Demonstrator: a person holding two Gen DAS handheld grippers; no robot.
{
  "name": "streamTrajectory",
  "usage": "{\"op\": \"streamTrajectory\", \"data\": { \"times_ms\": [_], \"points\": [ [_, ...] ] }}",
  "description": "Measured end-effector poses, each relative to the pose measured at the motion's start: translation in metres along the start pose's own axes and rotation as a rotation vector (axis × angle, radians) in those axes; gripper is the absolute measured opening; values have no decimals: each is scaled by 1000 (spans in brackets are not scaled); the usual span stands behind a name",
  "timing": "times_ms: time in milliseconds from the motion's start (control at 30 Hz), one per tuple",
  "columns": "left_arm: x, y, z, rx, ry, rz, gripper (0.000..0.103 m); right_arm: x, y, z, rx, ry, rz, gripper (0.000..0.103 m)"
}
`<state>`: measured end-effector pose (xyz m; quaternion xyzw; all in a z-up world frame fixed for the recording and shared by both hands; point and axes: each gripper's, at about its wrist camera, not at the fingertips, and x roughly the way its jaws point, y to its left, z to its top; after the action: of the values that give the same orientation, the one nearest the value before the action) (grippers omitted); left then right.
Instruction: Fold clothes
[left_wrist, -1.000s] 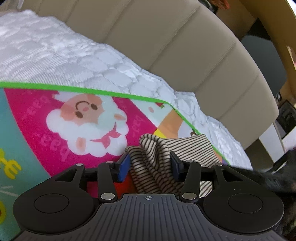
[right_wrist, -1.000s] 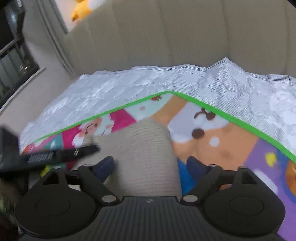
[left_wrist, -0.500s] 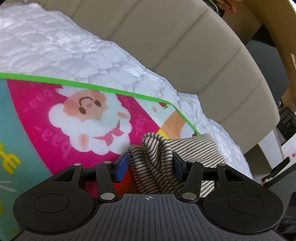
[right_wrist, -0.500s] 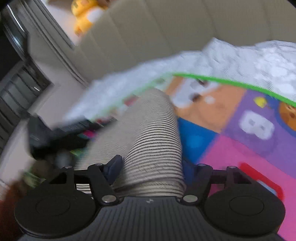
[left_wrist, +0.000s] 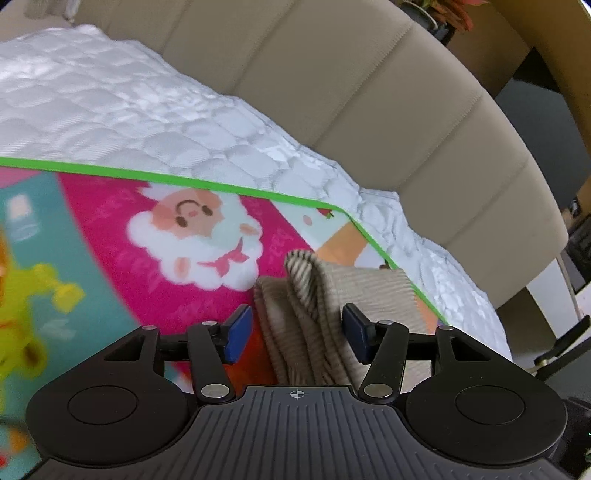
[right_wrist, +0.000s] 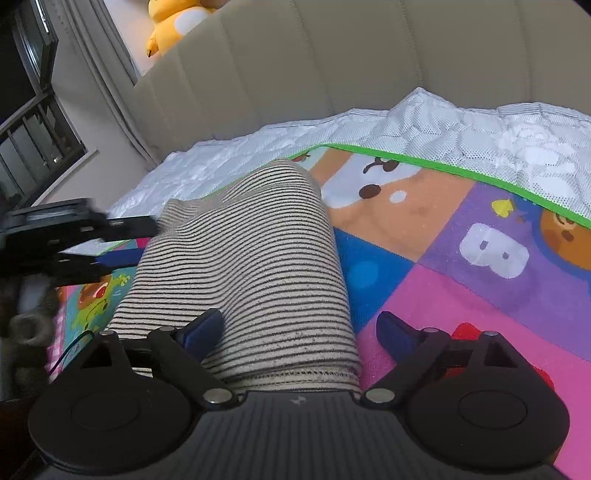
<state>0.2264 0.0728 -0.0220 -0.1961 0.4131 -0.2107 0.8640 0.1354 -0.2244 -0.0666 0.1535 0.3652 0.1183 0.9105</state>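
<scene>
A beige garment with thin dark stripes lies folded in a thick bundle on a colourful play mat. My right gripper is open, its blue pads on either side of the bundle's near end. My left gripper is open around the bundle's other end, with gaps beside both pads. The left gripper also shows in the right wrist view, at the left edge by the garment.
The mat has a green border and lies on a white quilted mattress cover. A beige padded headboard rises behind. A yellow plush toy sits atop it. A window with bars is at the left.
The left gripper's jaws have opened wider around the garment's end. The right gripper has pulled back along the bundle, with its jaws open around the near end.
</scene>
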Motion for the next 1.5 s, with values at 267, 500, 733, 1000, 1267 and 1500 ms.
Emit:
{"op": "streamTrajectory", "data": {
  "times_ms": [267, 500, 733, 1000, 1267, 1500],
  "points": [
    [-65, -30, -40, 10, 56, 100, 88, -4, 4, -2, -39, 15, -9, 94],
    [-16, -50, -58, 16, 91, 56, 74, -19, 10, -10, -88, 16, -37, 94],
    [-4, -42, -62, 2, 56, -34, 59, -19, 12, -11, -115, 8, -55, 97],
    [0, -41, -60, 28, 5, -136, 52, -24, 12, -5, -135, -44, -79, 97],
    [12, -45, -63, 126, 49, -35, 54, -23, 7, -1, -83, -32, -38, 100],
    [10, -45, -64, 138, 52, -33, 54, -17, -5, 0, 7, -4, -11, 100]
  ]
}}
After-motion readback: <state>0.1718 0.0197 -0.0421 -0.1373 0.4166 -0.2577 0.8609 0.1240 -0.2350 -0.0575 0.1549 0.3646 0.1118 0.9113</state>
